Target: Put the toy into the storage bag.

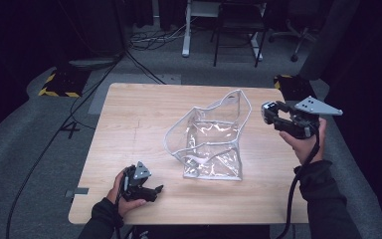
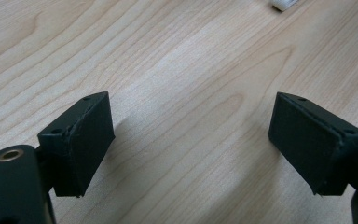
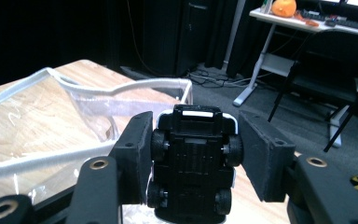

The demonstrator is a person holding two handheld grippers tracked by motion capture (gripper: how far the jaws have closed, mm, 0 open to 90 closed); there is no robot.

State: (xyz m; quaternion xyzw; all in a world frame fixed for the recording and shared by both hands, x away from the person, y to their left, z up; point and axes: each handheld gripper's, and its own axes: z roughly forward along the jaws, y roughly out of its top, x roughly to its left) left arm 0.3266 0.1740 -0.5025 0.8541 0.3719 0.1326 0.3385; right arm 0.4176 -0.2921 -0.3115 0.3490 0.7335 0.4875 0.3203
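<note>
A clear plastic bag (image 1: pixel 211 142) with white trim stands slumped in the middle of the wooden table (image 1: pixel 129 129), its mouth gaping upward. At the table's right edge, level with the bag's rim, my right gripper (image 1: pixel 271 115) is held up, shut on a black toy car (image 1: pixel 267 110). In the right gripper view the car (image 3: pixel 193 140) shows its underside and wheels between the jaws of the right gripper (image 3: pixel 193 156), with the bag's rim (image 3: pixel 74 88) just beyond. My left gripper (image 1: pixel 156 190) is low near the front left of the table. Its jaws (image 2: pixel 191 140) are open over bare wood.
A white desk (image 1: pixel 194 10) and chairs stand beyond the table, with cables on the grey floor. Yellow-black striped blocks (image 1: pixel 59 84) lie near the table's far corners. A white bit (image 2: pixel 283 3) shows at the top of the left gripper view.
</note>
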